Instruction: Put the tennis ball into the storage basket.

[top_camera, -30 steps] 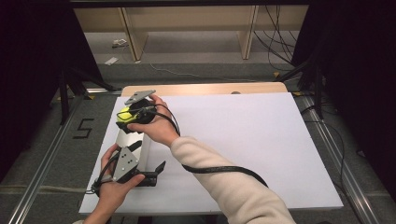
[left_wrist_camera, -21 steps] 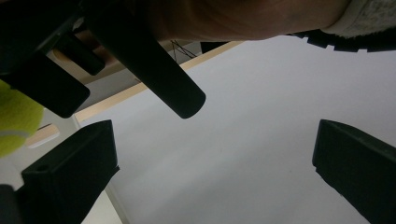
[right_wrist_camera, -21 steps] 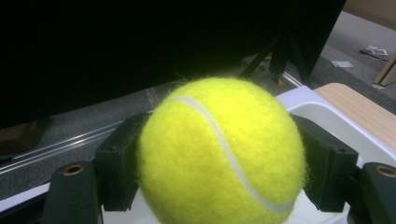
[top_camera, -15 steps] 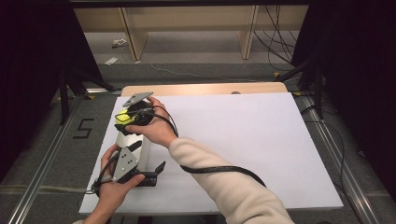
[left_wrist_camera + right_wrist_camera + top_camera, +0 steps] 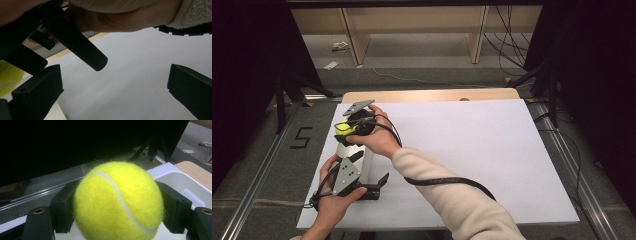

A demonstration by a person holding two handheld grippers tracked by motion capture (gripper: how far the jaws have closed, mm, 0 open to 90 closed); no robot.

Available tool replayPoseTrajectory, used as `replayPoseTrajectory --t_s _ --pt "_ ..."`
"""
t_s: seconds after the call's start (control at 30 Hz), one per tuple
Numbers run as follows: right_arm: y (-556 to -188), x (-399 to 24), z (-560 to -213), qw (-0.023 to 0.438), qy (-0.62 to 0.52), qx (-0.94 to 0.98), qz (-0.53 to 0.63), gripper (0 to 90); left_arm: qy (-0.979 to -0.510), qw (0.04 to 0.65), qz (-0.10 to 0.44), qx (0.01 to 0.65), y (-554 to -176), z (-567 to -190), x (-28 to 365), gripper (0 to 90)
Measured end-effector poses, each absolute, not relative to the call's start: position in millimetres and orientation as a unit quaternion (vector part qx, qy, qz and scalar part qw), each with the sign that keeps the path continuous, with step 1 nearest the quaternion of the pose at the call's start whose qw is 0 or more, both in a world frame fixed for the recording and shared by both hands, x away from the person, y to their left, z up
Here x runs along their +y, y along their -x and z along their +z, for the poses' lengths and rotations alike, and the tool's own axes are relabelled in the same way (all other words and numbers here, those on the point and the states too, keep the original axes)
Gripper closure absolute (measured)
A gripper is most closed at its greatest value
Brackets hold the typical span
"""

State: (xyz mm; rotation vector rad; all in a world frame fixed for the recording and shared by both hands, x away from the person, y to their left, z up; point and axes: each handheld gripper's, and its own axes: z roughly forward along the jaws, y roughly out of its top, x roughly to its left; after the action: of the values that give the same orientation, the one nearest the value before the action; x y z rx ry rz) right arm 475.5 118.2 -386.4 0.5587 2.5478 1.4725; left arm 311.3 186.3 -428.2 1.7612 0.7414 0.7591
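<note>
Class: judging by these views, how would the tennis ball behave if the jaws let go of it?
The tennis ball is round, so it would probably roll. Its fuzzy felt likely grips well in the right gripper. It looks light and unlikely to break.

White table (image 5: 472, 150) with a wooden far edge (image 5: 427, 95). Beyond it, pale wooden shelving (image 5: 412, 25) on grey floor (image 5: 422, 65); black curtains flank both sides; a floor marking "5" (image 5: 302, 137) lies left.

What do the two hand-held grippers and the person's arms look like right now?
Both are black bodies with blocky black jaws. The left hand-held gripper and the right hand-held gripper each carry a grey three-cornered plate on top. A black ribbed cable trails from the right one. The right arm wears a cream fleecy sleeve.
</note>
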Motion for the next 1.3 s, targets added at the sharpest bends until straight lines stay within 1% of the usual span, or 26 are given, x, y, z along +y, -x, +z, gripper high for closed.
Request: replayPoseTrajectory --t_s 1.3 --pt "-486 123 -410 0.055 -0.194 0.871 0.449 25.7 -0.737 0.512 0.317 0.306 -311 -429 186 0.0"
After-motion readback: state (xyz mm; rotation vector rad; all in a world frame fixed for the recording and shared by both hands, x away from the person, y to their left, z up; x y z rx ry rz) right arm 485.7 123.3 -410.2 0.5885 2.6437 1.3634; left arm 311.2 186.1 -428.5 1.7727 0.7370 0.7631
